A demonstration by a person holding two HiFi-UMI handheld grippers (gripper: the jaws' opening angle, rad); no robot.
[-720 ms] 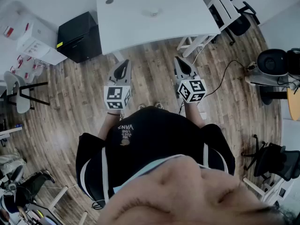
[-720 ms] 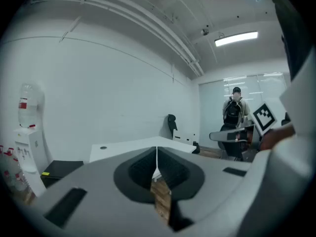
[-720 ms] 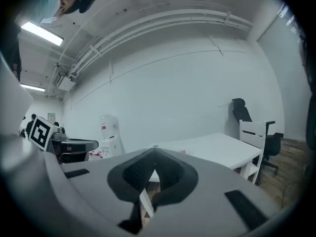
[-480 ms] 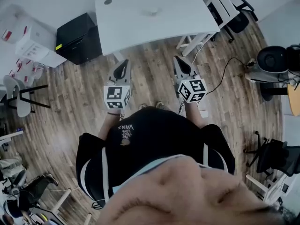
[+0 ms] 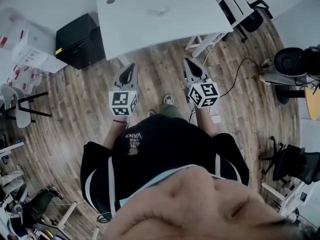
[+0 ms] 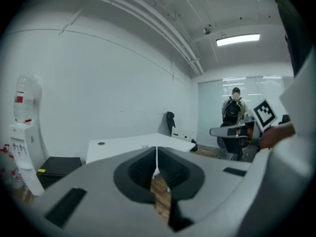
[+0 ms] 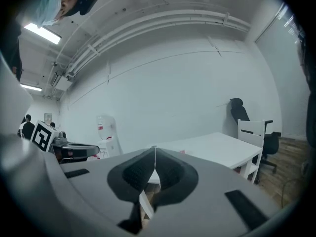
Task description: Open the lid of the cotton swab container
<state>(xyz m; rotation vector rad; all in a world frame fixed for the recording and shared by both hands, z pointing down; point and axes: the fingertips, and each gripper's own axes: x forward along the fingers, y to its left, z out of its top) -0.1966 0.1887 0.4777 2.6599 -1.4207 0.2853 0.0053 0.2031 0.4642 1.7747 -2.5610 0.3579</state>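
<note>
A small pale object (image 5: 160, 11), probably the cotton swab container, sits on the white table (image 5: 150, 24) ahead; it is too small to make out its lid. My left gripper (image 5: 132, 67) is held over the wood floor short of the table, jaws shut and empty. To its right my right gripper (image 5: 186, 62) is level with it, also shut with nothing in it. In the left gripper view the left gripper (image 6: 156, 168) points at the table (image 6: 128, 144). Past the closed right gripper (image 7: 154, 168) in the right gripper view, the table (image 7: 217, 147) shows.
A black cabinet (image 5: 80, 41) stands left of the table, with a white water dispenser (image 5: 30, 46) beyond it. A white chair (image 5: 235, 6) is at the table's right end. A cable (image 5: 235, 81) runs across the floor to equipment (image 5: 292, 66) at the right. A person with a backpack (image 6: 233, 110) stands far off.
The table and the room have slid slightly down and left in the head view as the person steps toward the table. Both grippers stay shut and side by side.
</note>
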